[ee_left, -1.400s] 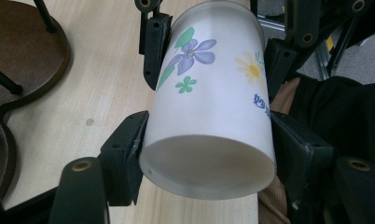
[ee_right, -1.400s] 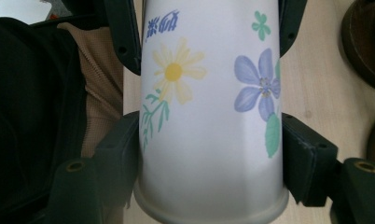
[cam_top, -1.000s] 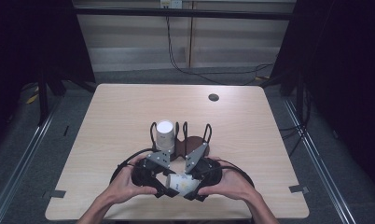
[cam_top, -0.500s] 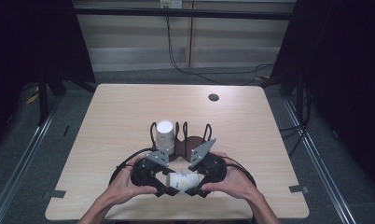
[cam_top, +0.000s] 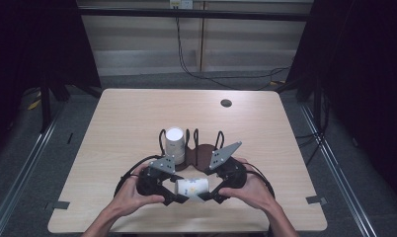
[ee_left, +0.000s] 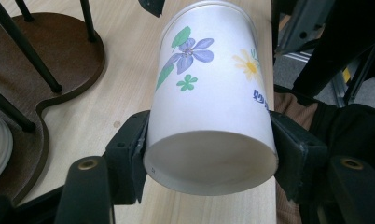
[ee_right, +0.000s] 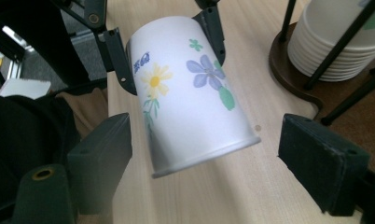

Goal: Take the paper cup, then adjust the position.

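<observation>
A paper cup (cam_top: 191,186) lies on its side in the air just above the table (cam_top: 117,123) near its front edge, between the 2 grippers. It is white, printed with a purple flower, a yellow daisy, green leaves and a few blue characters too small to read. The left gripper (ee_left: 209,149) is clamped on the cup near its base, 1 pad on each side, the base facing its camera. The right gripper (ee_right: 204,154) stands wide apart around the cup's rim end, its pads clear of the wall on both sides. The left hand (cam_top: 130,195) and right hand (cam_top: 251,190) each grip a handle, forearms coming in from the front edge and angled toward each other. Just behind the grippers stands a dark wooden rack (cam_top: 199,150) with black uprights, holding a stack (cam_top: 175,144) of cups on its left side.
</observation>
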Demonstrator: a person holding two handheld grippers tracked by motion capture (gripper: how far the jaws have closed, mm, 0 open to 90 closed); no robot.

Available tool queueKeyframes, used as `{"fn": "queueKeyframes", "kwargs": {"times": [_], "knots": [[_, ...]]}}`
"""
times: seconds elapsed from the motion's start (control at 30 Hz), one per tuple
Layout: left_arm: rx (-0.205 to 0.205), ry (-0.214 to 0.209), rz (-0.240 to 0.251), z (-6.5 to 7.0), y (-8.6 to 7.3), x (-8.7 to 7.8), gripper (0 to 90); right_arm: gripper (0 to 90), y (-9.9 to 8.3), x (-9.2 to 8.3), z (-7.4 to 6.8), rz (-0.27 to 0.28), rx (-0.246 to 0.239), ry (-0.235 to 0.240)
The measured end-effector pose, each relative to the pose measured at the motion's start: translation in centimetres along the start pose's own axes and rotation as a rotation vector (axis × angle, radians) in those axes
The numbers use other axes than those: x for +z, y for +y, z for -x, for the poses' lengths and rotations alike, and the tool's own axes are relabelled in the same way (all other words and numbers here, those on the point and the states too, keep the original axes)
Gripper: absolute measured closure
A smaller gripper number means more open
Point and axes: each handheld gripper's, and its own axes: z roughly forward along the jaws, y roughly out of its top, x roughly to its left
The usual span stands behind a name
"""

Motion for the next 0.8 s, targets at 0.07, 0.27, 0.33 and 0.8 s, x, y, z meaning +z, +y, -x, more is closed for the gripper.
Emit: {"fn": "queueKeyframes", "kwargs": {"times": [0.07,0.27,0.33,0.8], "knots": [[-0.003,0.022,0.009,0.0,-0.1,-0.1,36.4,17.1,-0.2,-0.2,0.2,0.018,0.011,-0.009],[-0.017,0.043,0.06,-0.3,-0.3,-0.7,36.4,18.4,-0.5,-1.1,0.3,0.099,0.038,-0.026],[-0.027,0.049,0.078,-0.3,-0.4,-0.8,36.4,18.4,-0.6,-1.3,0.3,0.118,0.047,-0.037],[-0.04,0.085,0.194,-0.5,-0.6,-1.6,36.2,16.7,-2.2,-1.7,0.9,0.228,0.109,-0.024]]}}
